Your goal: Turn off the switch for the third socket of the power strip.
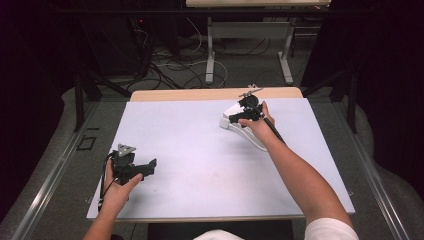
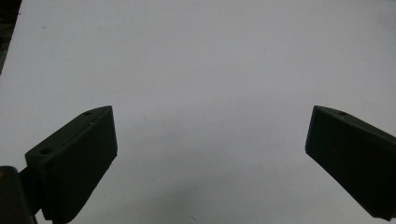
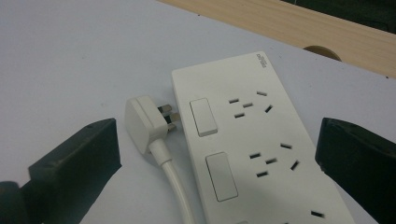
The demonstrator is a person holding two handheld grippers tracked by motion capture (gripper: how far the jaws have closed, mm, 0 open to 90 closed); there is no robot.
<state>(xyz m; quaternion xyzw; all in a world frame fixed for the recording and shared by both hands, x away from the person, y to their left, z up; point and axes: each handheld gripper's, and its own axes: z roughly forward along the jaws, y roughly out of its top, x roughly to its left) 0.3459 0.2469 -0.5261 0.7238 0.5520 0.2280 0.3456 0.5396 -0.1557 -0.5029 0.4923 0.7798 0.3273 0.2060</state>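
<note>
Right gripper (image 3: 217, 154) jaws spread wide, holding nothing, over the white power strip (image 3: 261, 144) at the table's (image 1: 200, 165) far right. Its own view resolves the plug (image 3: 147, 122) lying beside the strip. Left gripper (image 2: 210, 154) likewise wide, empty, above bare tabletop.

Your power strip (image 3: 261, 154) and its plug (image 3: 142, 122) are plain white, with metal-grey pins. Both your claws are black, and the counter (image 1: 200, 140) is pale lilac-white with a light wood edge.

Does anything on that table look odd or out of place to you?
One small thing: the white plug lies loose on the table, its pins against the side of the white power strip rather than pushed into a socket. Nothing looks spilled or broken. Both grippers, left and right, have their jaws open and hold nothing.
</note>
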